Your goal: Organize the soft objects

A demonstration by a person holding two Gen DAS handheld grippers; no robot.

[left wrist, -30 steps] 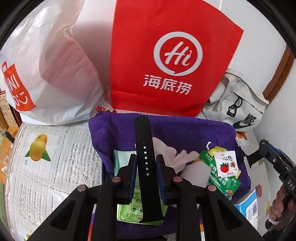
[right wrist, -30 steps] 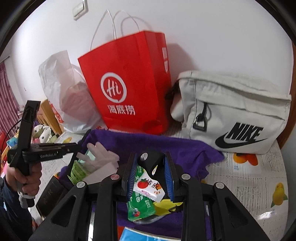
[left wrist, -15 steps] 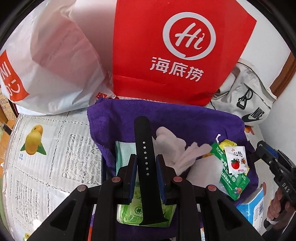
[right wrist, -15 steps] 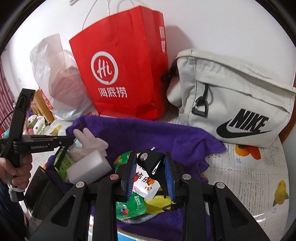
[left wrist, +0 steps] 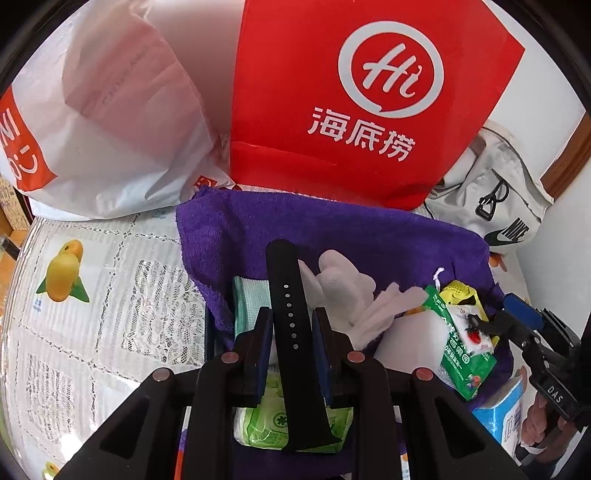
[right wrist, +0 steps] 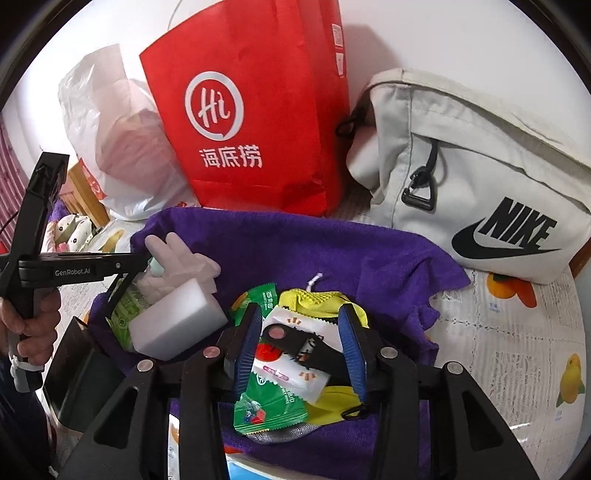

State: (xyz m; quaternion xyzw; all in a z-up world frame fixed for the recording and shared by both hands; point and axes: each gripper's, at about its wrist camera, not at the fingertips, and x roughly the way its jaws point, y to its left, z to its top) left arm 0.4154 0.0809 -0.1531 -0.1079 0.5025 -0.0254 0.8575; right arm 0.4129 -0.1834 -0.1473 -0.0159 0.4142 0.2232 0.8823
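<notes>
The left gripper [left wrist: 291,325] pinches a limp black strap [left wrist: 291,332] mid-length over the purple towel [left wrist: 369,236] – light, floppy, best held centrally – while the right gripper [right wrist: 301,345] is opening, releasing a black piece [right wrist: 295,349] onto the crinkly, slippery packets [right wrist: 291,365].

left wrist: close, angled down | right wrist: likewise | shared: purple towel [left wrist: 332,229] [right wrist: 314,243]

White wall [right wrist: 443,33] — wooden trim [left wrist: 569,155]

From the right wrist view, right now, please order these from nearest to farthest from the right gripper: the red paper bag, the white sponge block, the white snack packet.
1. The white snack packet: between the fingers of the right gripper, whose jaws are opening.
2. The white sponge block: to the left, on the purple towel.
3. The red paper bag: standing behind the towel, against the wall.
</notes>
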